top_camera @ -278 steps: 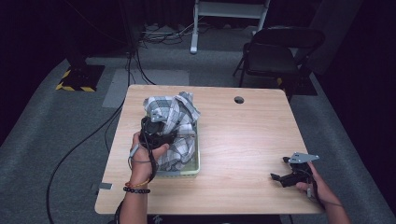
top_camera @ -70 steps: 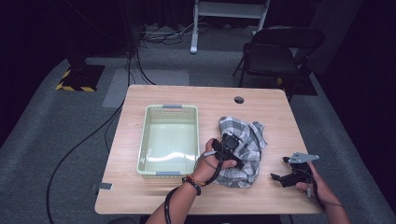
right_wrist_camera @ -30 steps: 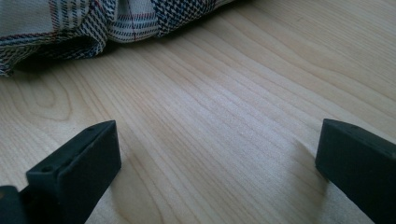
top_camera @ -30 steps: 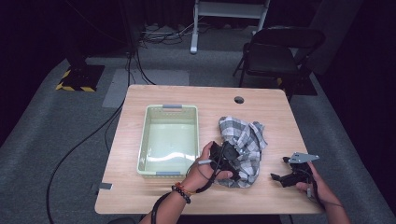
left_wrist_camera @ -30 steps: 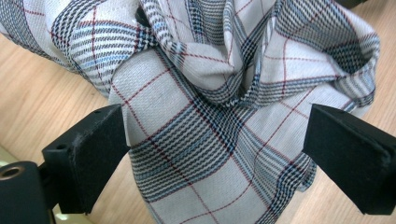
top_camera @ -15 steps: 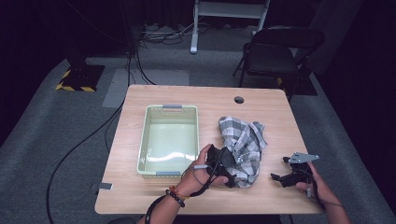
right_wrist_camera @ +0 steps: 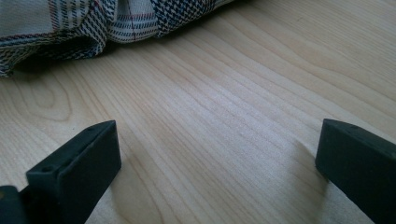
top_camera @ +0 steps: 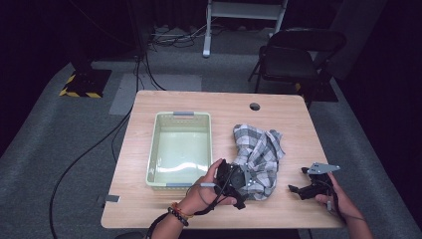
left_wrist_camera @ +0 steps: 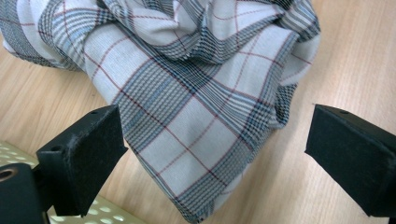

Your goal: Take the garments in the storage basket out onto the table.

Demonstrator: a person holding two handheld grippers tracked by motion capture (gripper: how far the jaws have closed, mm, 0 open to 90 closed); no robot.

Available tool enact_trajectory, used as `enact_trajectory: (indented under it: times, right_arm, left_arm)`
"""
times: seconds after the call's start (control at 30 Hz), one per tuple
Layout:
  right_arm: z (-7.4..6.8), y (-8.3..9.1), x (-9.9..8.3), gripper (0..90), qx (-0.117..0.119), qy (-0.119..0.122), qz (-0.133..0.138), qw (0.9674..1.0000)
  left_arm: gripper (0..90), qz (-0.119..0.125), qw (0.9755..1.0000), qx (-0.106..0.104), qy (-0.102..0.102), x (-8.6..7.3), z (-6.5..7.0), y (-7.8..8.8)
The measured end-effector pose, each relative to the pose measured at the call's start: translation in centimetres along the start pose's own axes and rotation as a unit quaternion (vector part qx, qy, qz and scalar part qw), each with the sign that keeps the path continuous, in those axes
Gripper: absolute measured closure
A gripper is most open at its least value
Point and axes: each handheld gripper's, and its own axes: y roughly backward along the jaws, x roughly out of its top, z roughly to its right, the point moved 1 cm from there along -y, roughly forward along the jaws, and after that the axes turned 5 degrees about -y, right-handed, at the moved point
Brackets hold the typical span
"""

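Here the plaid cloth lies crumpled on the wooden table, just beside the pale green basket, which looks empty; the left gripper sits at the cloth's near edge, jaws spread wide with a fold of fabric between them in the left gripper view but not pinched; the right gripper rests near the table's right edge, its jaws wide apart over bare wood. Judging by this, the step is taking hold of the cloth; the next move calls for closing on that fold, perhaps to spread it.
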Motion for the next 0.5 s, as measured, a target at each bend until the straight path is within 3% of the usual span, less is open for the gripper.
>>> enact_trajectory:
  times: [0.5]
  right_arm:
    - [0.0,0.0,0.0,0.0,0.0,0.0,0.0,1.0]
  left_arm:
    - [4.1,0.003,0.9998,-0.003,-0.019,-2.9,1.6,1.0]
